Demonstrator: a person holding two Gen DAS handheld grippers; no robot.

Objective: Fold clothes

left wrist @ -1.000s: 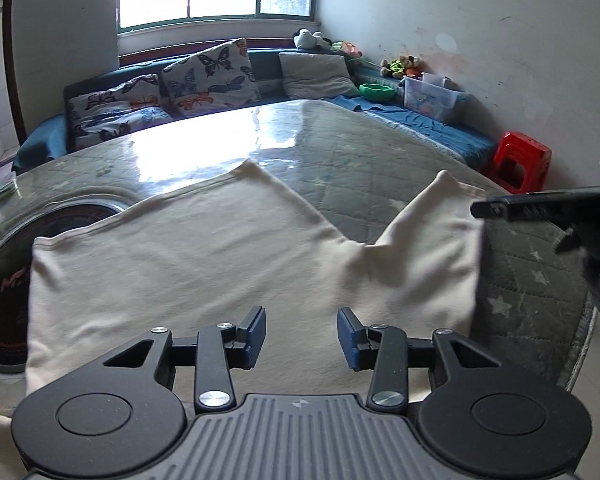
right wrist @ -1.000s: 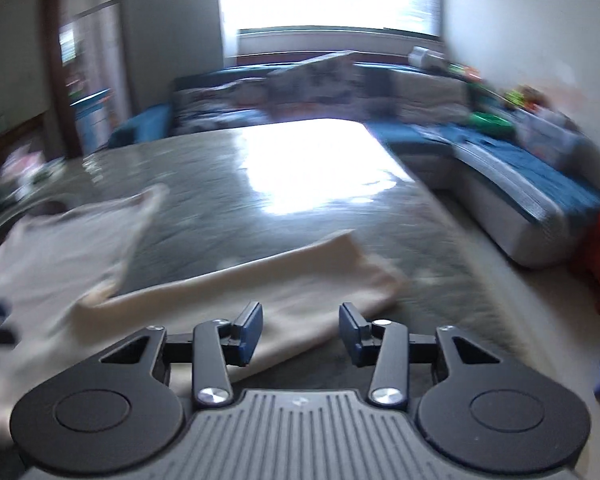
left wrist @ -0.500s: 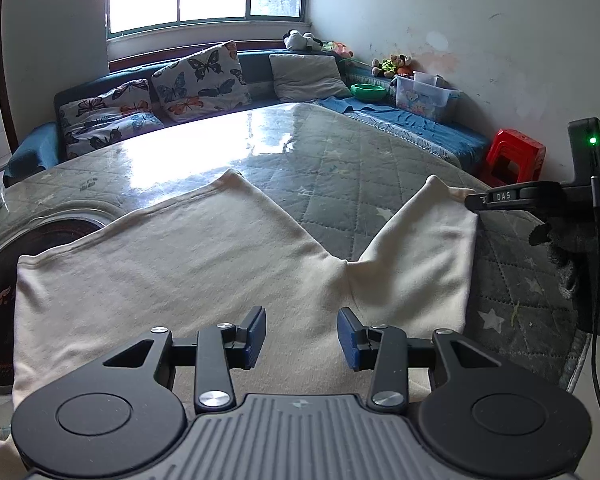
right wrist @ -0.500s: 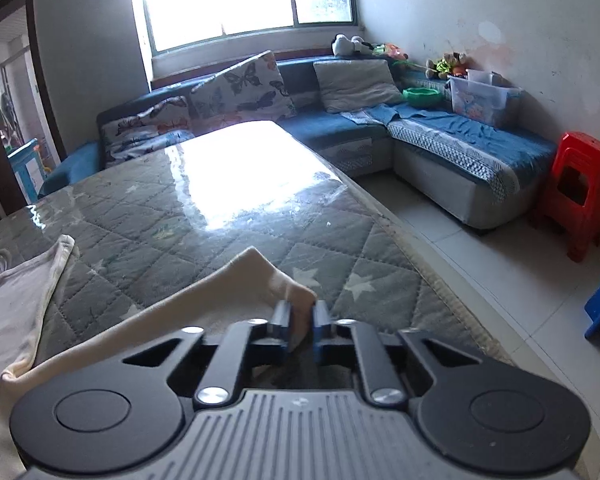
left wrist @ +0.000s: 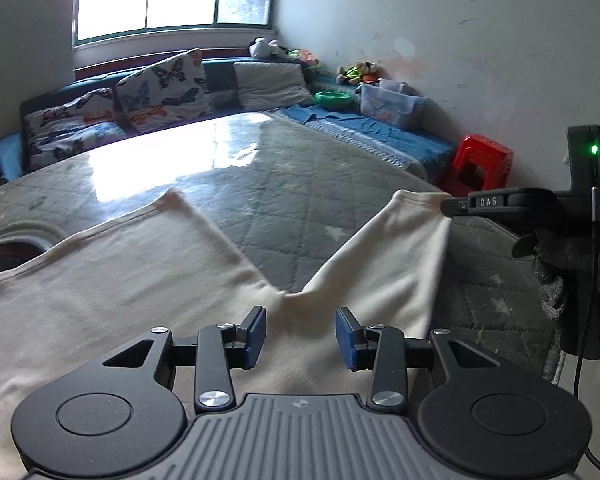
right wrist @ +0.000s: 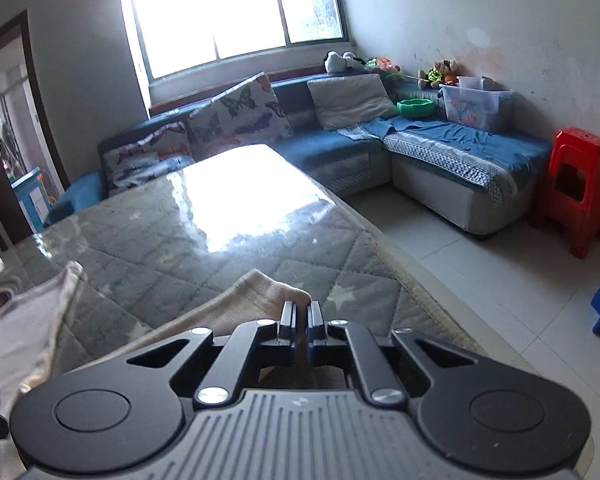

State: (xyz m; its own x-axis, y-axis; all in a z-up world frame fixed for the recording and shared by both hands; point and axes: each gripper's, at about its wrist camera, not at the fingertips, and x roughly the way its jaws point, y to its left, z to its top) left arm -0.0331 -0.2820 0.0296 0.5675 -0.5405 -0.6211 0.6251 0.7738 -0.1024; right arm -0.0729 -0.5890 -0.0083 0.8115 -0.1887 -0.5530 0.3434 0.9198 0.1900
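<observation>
One sleeve pinched | right hand-held gripper (right wrist: 302,316) clamped the cream garment's (left wrist: 120,280) cuff (right wrist: 276,292) on tabletop (left wrist: 284,196) | left hand-held gripper (left wrist: 300,338) hovered open above the garment | we judged: lift cuff low, fold inward, keep fabric taut.

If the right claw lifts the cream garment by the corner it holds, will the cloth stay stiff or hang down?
The cream garment will probably hang down: it lies limp on the table pad. It looks thin, so likely light. The right claw, shut on one corner, may slip.
</observation>
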